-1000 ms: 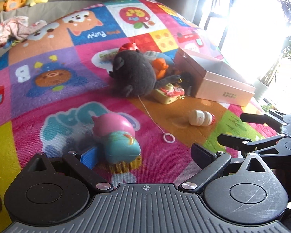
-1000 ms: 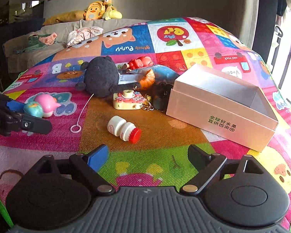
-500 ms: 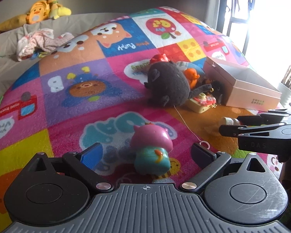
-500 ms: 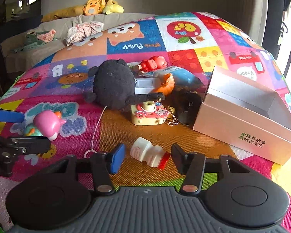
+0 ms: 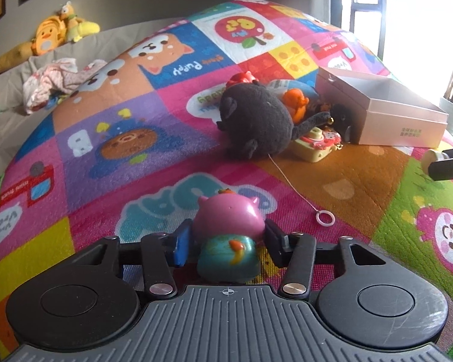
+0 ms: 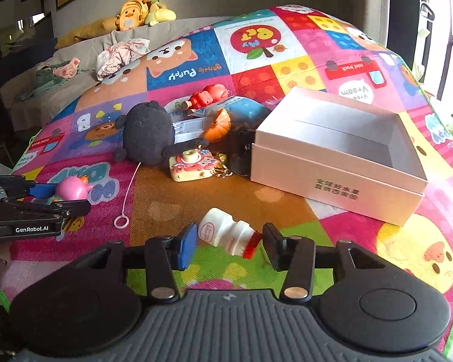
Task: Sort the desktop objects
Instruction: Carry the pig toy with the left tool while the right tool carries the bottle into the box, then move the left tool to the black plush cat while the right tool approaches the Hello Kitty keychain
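Both grippers have closed in on their toys since half a second ago. On the left gripper (image 5: 226,242), the fingers (image 5: 180,247) now flank the pink-and-teal toy (image 5: 228,235) with both pads touching or just beside its sides, though a firm grip cannot be told. For the right gripper (image 6: 228,246), the fingers (image 6: 186,246) have narrowed around the small white bottle (image 6: 226,232), which lies on its side with its red cap (image 6: 250,246) near the right pad — slim gaps remain, so it is not clamped. Everything rests on the colourful play mat (image 6: 287,60). Beyond the bottle stands the open white box (image 6: 338,150); just left of it are the black plush (image 6: 149,138), a yellow toy camera (image 6: 190,167) and an orange toy (image 6: 219,125) — close together.
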